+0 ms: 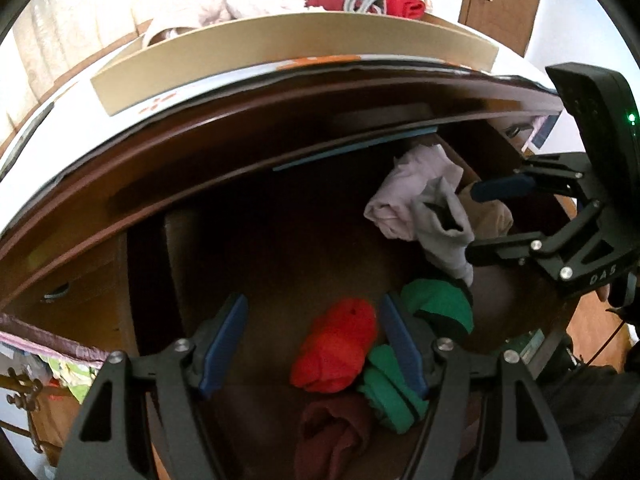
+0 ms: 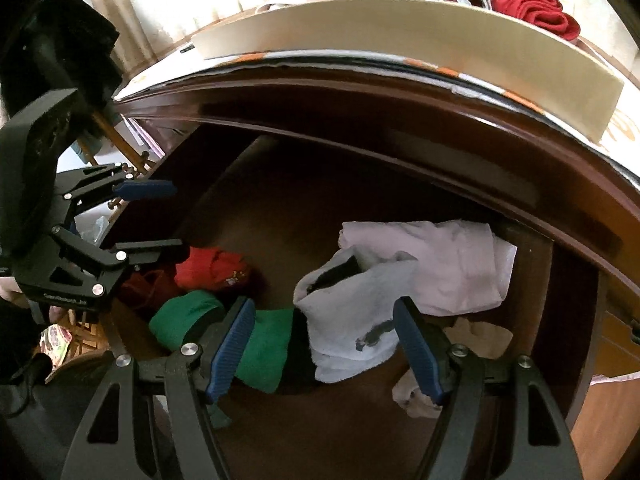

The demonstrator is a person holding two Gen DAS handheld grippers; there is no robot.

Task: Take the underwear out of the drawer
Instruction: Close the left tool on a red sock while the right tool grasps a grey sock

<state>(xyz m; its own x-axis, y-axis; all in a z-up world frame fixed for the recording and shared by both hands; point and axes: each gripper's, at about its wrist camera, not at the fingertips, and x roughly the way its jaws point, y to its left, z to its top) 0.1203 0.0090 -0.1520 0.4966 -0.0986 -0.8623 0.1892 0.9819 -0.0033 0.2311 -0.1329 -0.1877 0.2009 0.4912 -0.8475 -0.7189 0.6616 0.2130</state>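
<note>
Here the drawer [image 1: 476, 168] stood open under the dresser's brown top edge, and the underwear lay loose on its floor. From the left wrist view a red roll [image 1: 336, 350] sat nearest, with a green roll [image 1: 390, 388] touching its right side, a second green piece [image 1: 440, 306] just behind that, and a maroon roll [image 1: 332, 432] in front. Further back lay a grey piece [image 1: 444, 224] draped over a pale lilac one [image 1: 408, 192].

The left gripper [image 1: 312, 346] hung over the red roll with its jaws apart and nothing between the pads; its right pad stood between the red and green rolls. The right gripper [image 2: 326, 346] was also spread wide and empty, poised above the grey piece [image 2: 352, 320], with the green roll [image 2: 264, 350] by its left pad and the lilac piece [image 2: 444, 264] behind. A beige scrap [image 2: 480, 336] lay to the right.

All of it looked like light, soft cloth that would squash under the pads and could unroll or trail when lifted. The rolls would probably hold best if pinched across their thick middle, so that several layers were caught at once. The grey piece seemed better taken at its bunched fold than at a thin edge, which might slip free. Neighbouring pieces touched, so a deep bite might drag up two together.
</note>
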